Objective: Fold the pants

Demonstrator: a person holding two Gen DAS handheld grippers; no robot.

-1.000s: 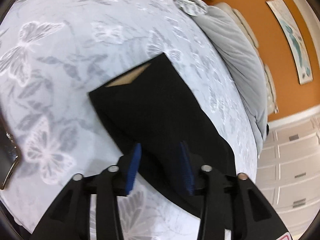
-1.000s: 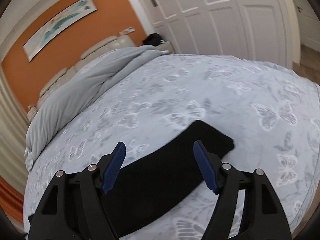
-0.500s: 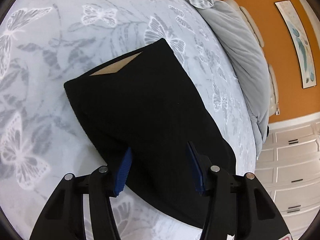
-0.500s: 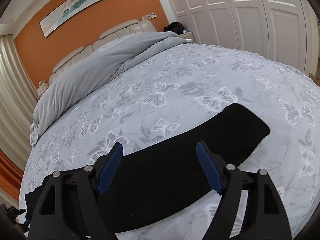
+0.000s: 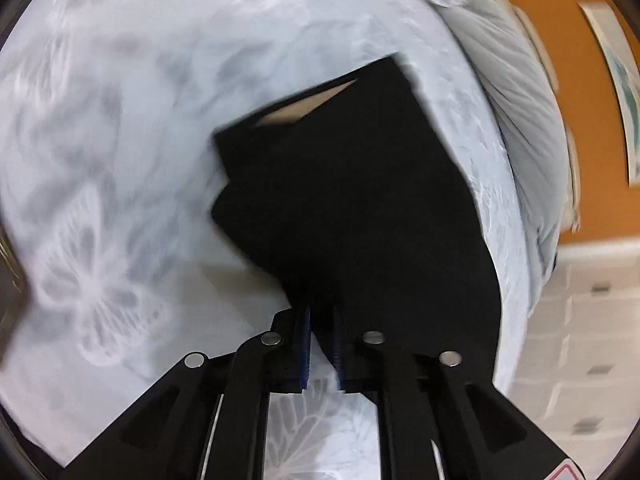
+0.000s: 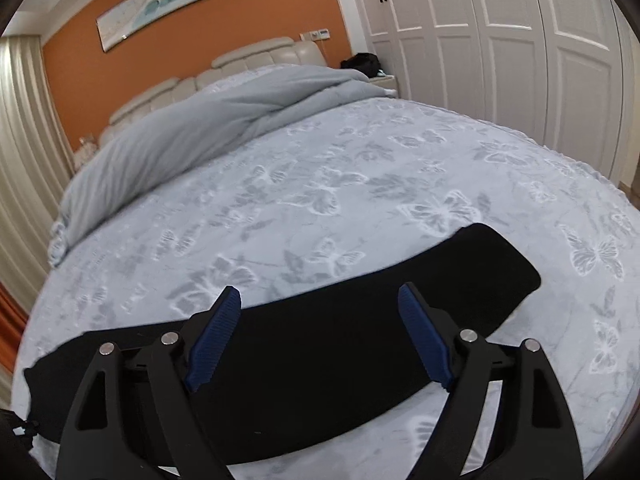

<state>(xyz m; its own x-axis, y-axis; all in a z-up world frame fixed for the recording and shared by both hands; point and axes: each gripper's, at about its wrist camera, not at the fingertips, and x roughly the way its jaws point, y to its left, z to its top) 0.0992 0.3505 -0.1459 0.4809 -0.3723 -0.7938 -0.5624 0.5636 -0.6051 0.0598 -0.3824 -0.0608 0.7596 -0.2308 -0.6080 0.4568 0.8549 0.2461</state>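
Black pants (image 6: pixel 320 344) lie flat in a long band on the butterfly-print bedspread (image 6: pixel 360 184), well apart from the grey duvet (image 6: pixel 208 128) heaped near the headboard. The left gripper (image 5: pixel 322 320) is closed on the near edge of the pants, fabric pinched between its blue pads. The right gripper (image 6: pixel 320 312) hovers above the pants with jaws spread wide, the band running beneath both fingers.

Black pants (image 6: pixel 320 344) lie on a pale grey butterfly-print bedspread (image 6: pixel 360 184), near an orange wall (image 6: pixel 120 72).
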